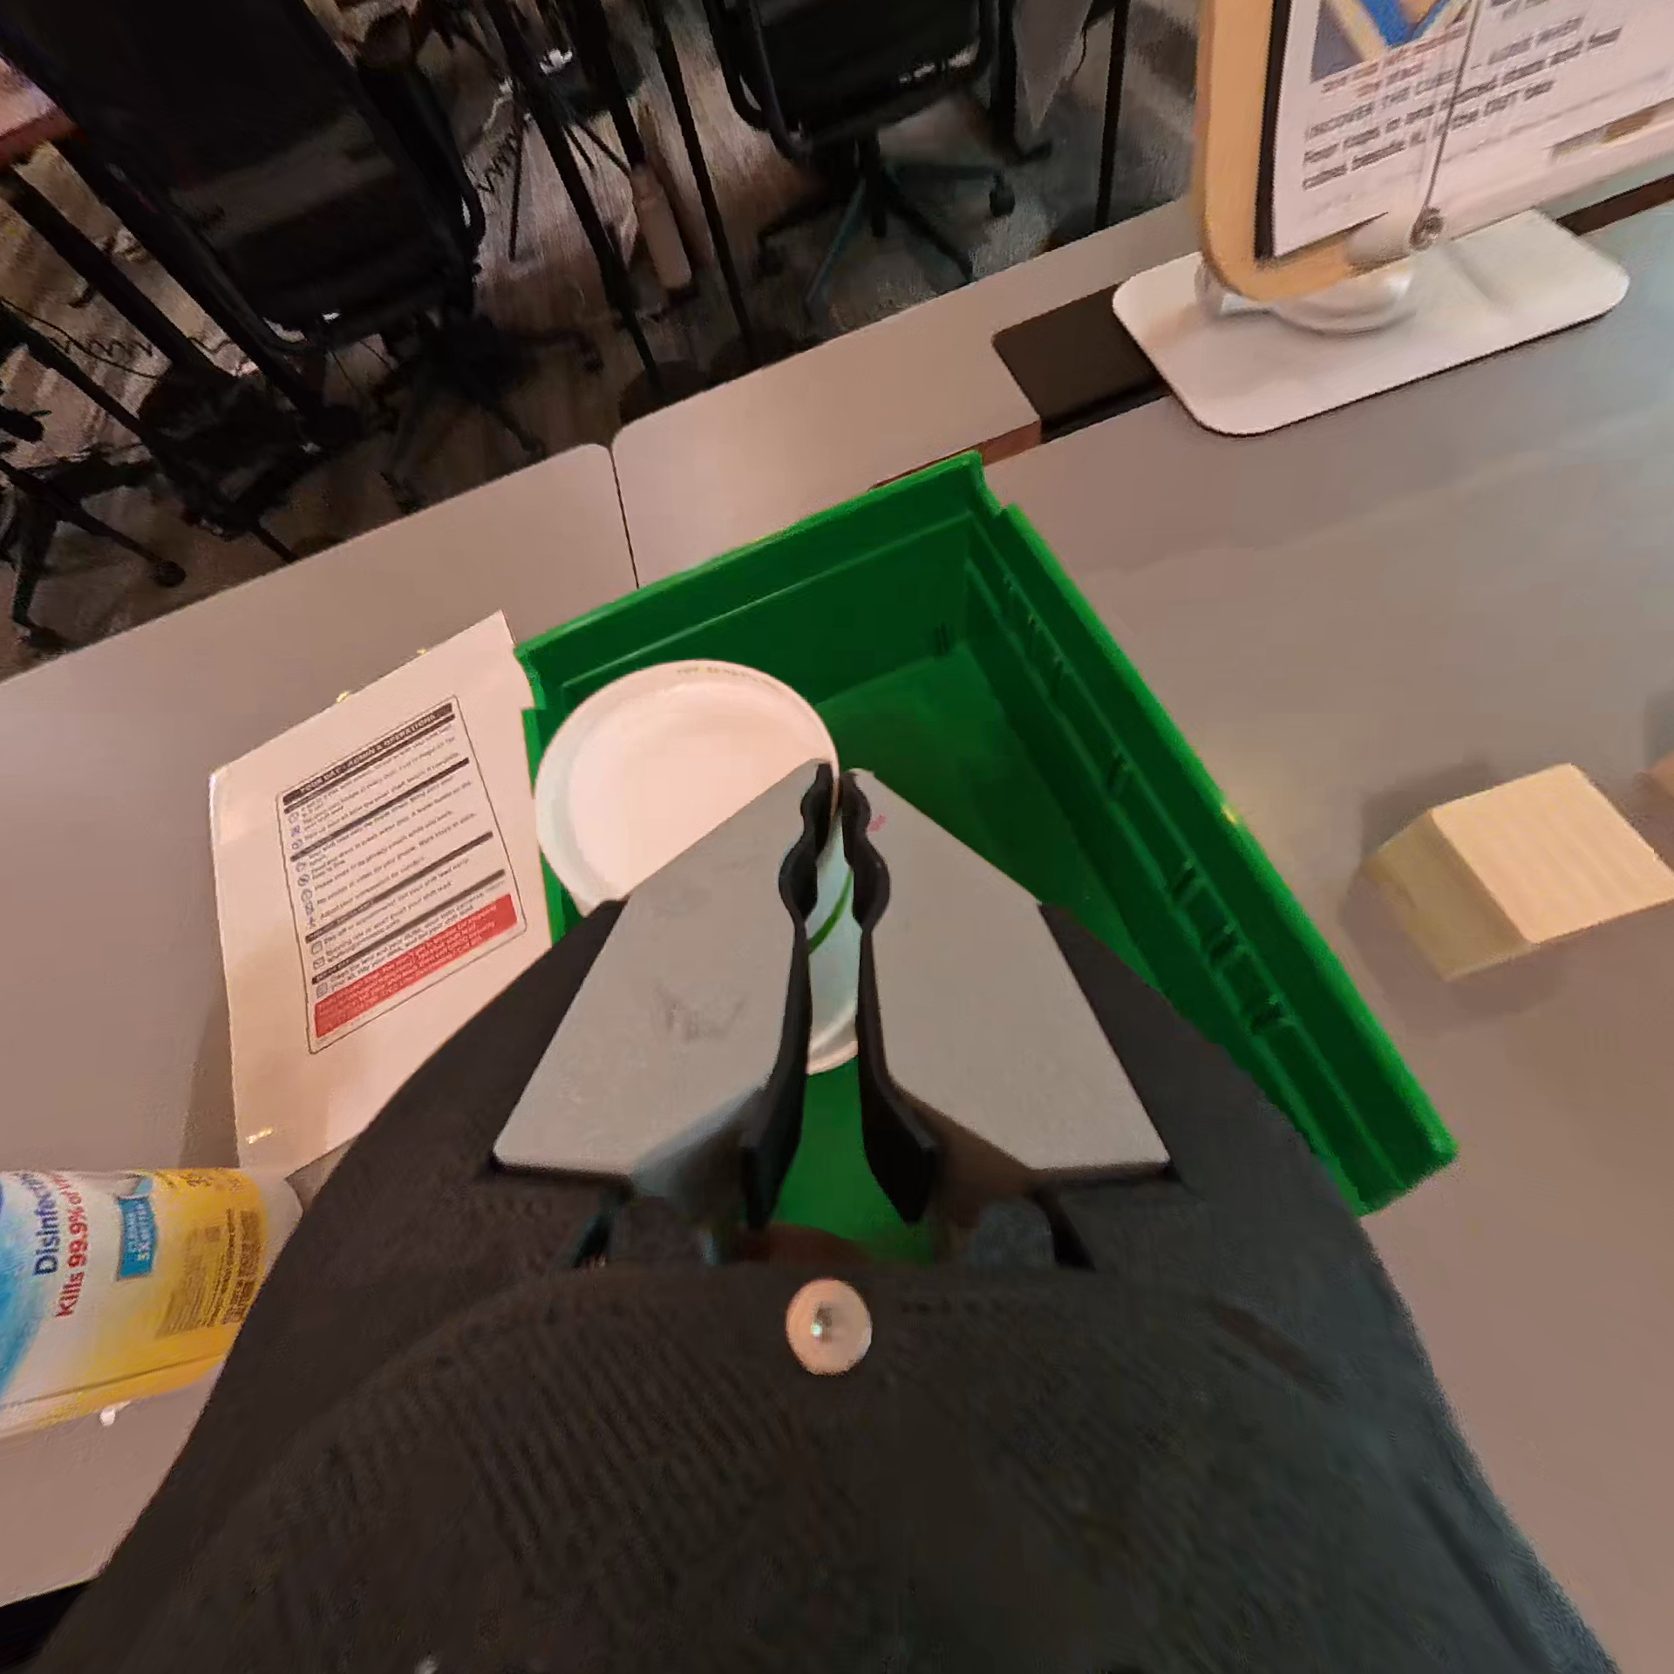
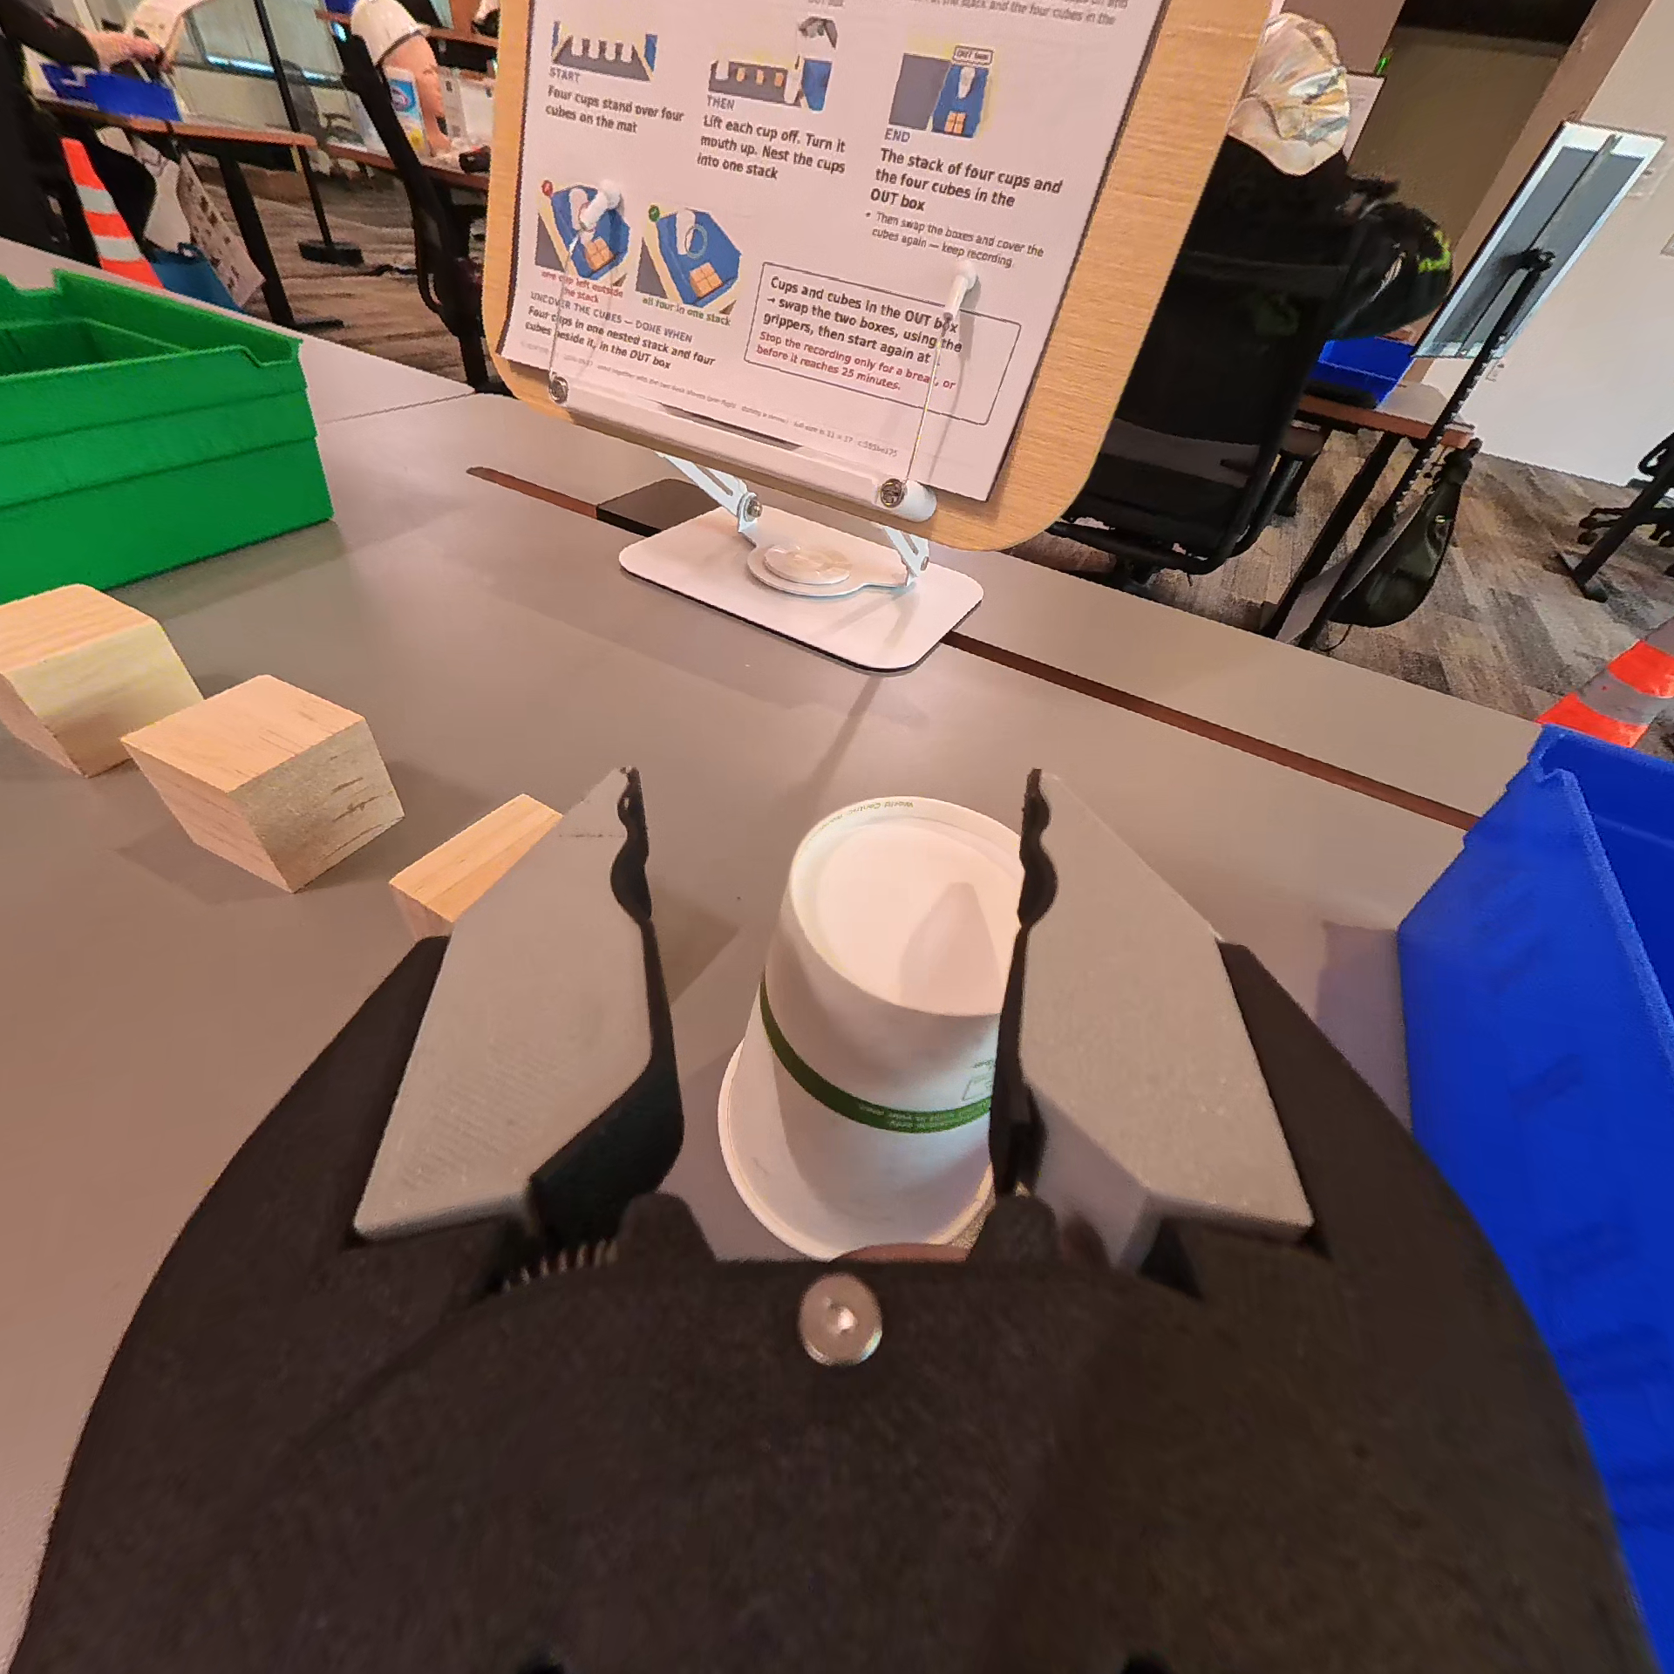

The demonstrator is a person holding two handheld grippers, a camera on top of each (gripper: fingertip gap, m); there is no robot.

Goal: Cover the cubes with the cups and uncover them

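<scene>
Evidently two cups are in play at once. Left tool [image 1: 835,797] is clenched on the wall of a white paper cup [image 1: 670,779], one black pad [image 1: 802,870] inside the mouth and the other outside, so the thin wall is pinched between them; that rim pinch suits a cup carried mouth-up. This cup hangs over the near-left corner of the green bin [image 1: 1178,815], which looks otherwise bare where its floor shows, so I judge it is the first cup being set down there to start a stack. Right tool [image 2: 833,815] stands released, jaws wide, straddling a second white paper cup with a green band [image 2: 870,1024] that sits upside down on the grey worktop [image 2: 634,652]. Its right pad [image 2: 1033,870] lies at or very near the cup's side, while the left pad [image 2: 634,870] stands clear with worktop showing between, so nothing is gripped yet. Presumably a cube sits under that cup, hidden. Three wooden cubes [image 2: 263,779] lie bare in a row to its left, toward the green bin, already uncovered. A blue bin [image 2: 1558,1042] waits at the right edge. Instruction stand [image 2: 815,580] sits beyond, clear of the work.
</scene>
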